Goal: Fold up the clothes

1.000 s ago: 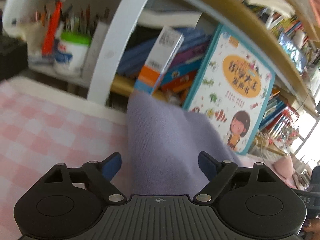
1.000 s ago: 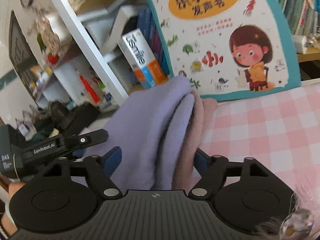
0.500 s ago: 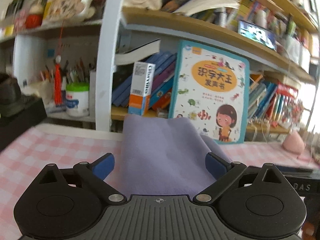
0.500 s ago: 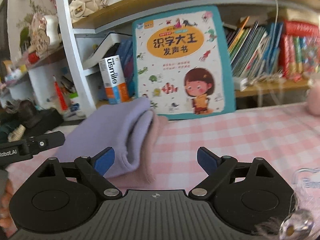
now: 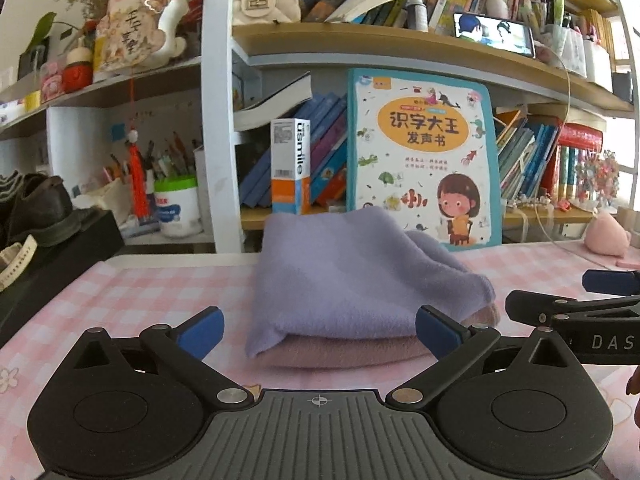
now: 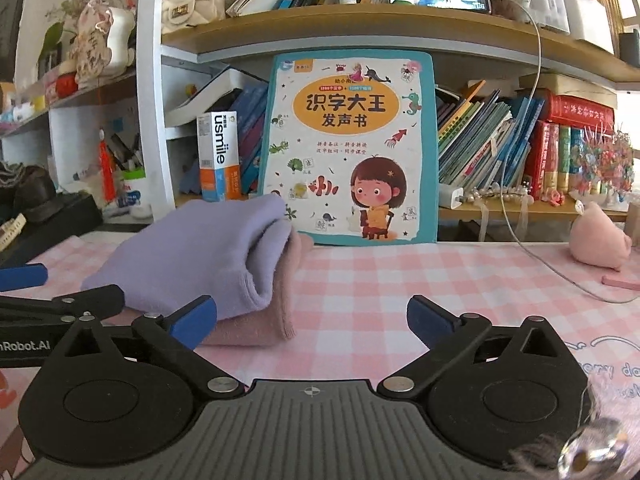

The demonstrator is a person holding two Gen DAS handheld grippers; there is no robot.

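- Both grippers empty: left gripper [image 5: 319, 330] spread wide, right gripper [image 6: 311, 320] jaws opening, nothing between.
- Folded lilac garment [image 5: 352, 276] stacked on pink garment [image 5: 340, 352], on checked tablecloth [image 6: 440, 280].
- Stack dead ahead of left, ahead-left of right; left nearer.

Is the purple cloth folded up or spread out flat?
Folded. The purple cloth sits as a thick bundle with a rounded doubled edge, stacked on a folded pink cloth.
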